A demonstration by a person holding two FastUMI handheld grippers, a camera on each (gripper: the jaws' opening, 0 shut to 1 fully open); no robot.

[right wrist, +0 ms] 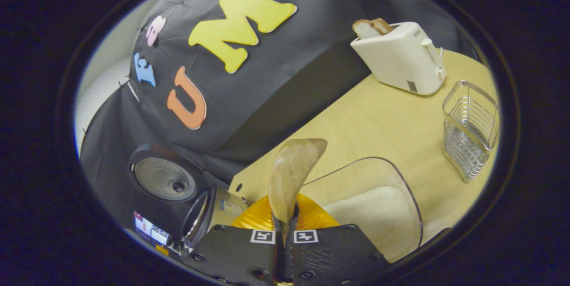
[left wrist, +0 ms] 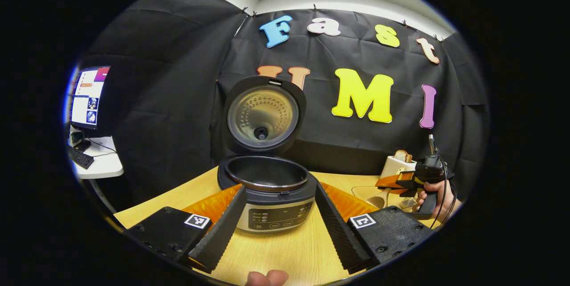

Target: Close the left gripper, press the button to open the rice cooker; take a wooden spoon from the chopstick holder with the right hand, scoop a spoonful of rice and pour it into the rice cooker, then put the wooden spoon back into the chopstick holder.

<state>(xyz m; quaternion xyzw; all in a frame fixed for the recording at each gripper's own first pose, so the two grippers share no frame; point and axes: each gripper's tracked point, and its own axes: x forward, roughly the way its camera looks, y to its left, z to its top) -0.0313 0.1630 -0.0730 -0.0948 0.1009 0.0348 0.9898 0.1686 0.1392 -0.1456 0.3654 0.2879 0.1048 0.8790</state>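
Spoon (right wrist: 291,174): clamped by its handle in the right gripper (right wrist: 285,232), bowl pointing away along the fingers, above the near rim of the rice container (right wrist: 407,197).
Left gripper (left wrist: 278,214): fingers spread, empty, near the cooker (left wrist: 267,188).
Progress: lid up, spoon taken; scooping, pouring, return remain.
Holder (right wrist: 470,130): far right on the desk (right wrist: 378,121), empty.

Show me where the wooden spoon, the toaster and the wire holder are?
wooden spoon (right wrist: 291,174), right gripper view, on its bowl.
toaster (right wrist: 401,61), right gripper view, on its side.
wire holder (right wrist: 470,132), right gripper view, on its mesh wall.
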